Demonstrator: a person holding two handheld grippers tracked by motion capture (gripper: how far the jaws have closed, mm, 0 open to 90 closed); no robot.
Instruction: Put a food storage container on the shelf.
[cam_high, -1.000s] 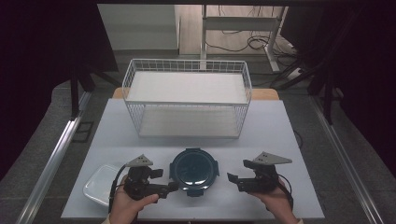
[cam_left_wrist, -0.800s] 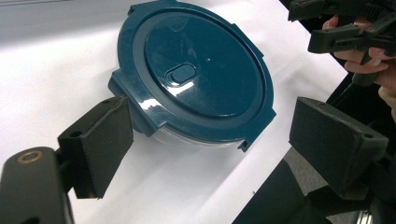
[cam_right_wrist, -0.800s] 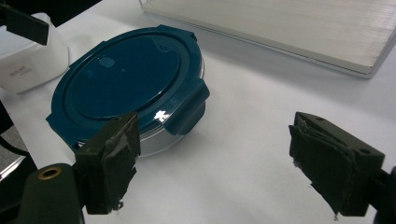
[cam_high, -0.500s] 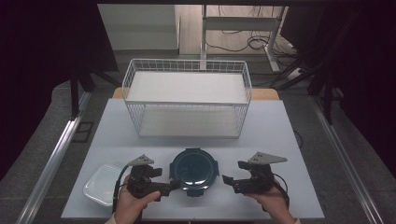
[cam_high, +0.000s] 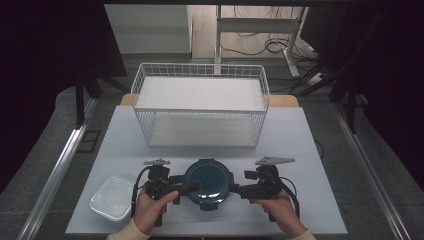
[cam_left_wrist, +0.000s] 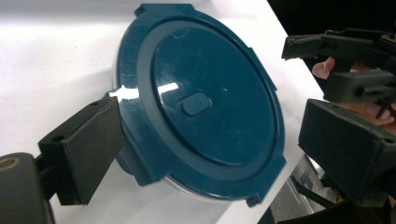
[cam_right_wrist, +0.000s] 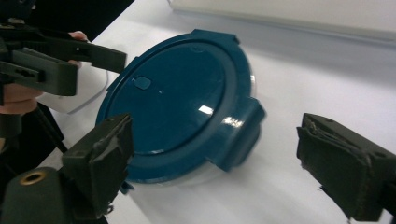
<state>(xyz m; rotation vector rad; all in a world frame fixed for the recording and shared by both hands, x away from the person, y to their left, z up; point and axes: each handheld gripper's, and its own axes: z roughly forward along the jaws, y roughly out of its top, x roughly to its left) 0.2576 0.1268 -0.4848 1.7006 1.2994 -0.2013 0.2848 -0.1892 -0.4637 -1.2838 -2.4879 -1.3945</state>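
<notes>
The blue-lidded container (cam_high: 208, 182) sits between the left gripper (cam_high: 191, 186) and right gripper (cam_high: 235, 189); both have just been opening, holding nothing. If either jaw snags a lid tab (cam_right_wrist: 238, 133) (they stand close), the container could skid toward the table edge.

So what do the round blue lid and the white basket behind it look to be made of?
Blue lid: likely moulded plastic, glossy; sharp light glints and moulded tabs at its rim. The container under it looks clear, material uncertain. Basket: thin wire grid, probably white-coated metal, matte.
</notes>
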